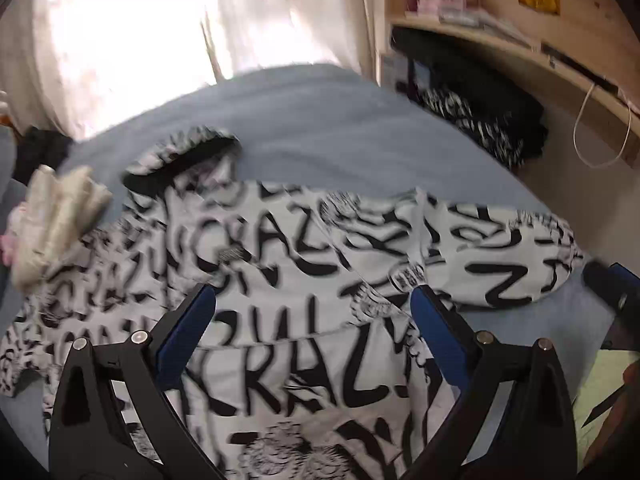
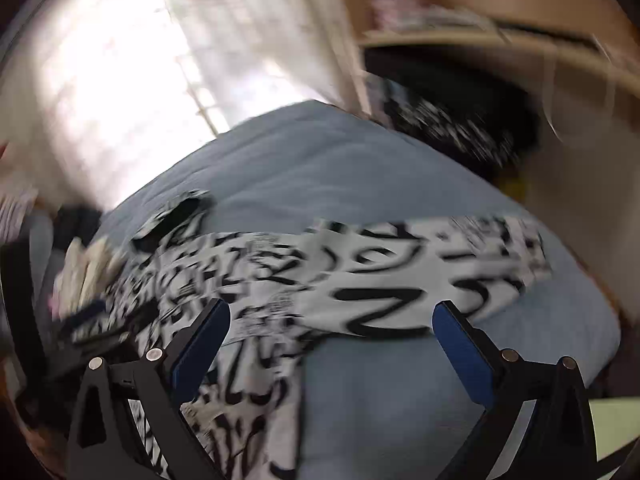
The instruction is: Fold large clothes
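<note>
Both claws spread wide over the printed garment on the bed.

Low in frame, the left gripper (image 1: 312, 304) and right gripper (image 2: 332, 320) gape apart, holding nothing. Mid-frame, the black-and-white lettered shirt (image 1: 280, 280) lies spread on the blue bedsheet (image 1: 320, 120). At top, a bright curtain (image 1: 140, 32) and wooden shelf (image 1: 500, 40).

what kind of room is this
Most likely a bedroom. The printed shirt lies on a blue bed cover, a curtained window glows behind it, and a wooden shelf of small items stands beside it.
</note>
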`<act>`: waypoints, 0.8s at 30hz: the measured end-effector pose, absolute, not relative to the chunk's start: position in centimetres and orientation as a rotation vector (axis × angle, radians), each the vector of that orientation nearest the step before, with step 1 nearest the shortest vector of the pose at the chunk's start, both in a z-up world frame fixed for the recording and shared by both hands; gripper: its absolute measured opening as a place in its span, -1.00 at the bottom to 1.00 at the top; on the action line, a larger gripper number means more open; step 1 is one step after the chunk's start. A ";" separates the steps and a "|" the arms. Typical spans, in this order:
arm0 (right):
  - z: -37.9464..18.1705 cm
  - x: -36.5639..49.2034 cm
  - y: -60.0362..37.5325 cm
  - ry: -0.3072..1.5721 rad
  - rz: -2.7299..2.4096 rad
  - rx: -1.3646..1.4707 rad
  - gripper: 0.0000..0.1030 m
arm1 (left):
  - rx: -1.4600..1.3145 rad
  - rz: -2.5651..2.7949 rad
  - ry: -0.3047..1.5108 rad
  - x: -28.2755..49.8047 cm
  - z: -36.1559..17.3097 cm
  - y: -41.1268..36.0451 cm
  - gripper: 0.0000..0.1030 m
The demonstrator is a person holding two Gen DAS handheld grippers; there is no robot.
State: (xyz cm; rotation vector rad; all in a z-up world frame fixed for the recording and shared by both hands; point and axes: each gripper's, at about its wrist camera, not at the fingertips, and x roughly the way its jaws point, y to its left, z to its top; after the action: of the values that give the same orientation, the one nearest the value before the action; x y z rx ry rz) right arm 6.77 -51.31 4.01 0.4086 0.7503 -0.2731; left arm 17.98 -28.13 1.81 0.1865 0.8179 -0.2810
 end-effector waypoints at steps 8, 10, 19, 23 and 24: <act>-5.6 7.9 -63.1 0.896 -0.445 0.788 0.65 | 0.207 -0.238 0.889 21.0 -4.1 -31.3 0.89; -7.5 7.5 -65.2 0.898 -0.492 0.854 0.65 | 0.195 -0.233 0.905 21.6 -4.9 -31.5 0.89; -10.2 6.9 -69.6 0.795 -0.570 0.949 0.64 | 0.096 -0.268 0.925 23.3 -6.1 -32.0 0.89; -10.4 7.7 -71.1 0.736 -0.574 0.956 0.28 | 0.065 -0.259 0.915 23.8 -5.9 -31.9 0.88; -10.6 8.2 -71.5 0.736 -0.560 0.957 0.17 | 0.059 -0.256 0.915 23.9 -5.9 -31.8 0.88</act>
State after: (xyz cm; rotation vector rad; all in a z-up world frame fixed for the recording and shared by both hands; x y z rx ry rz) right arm 8.18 -71.52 -10.60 0.9570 0.7357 -0.5598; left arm 23.85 -31.76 -5.93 0.0594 0.9150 -0.2557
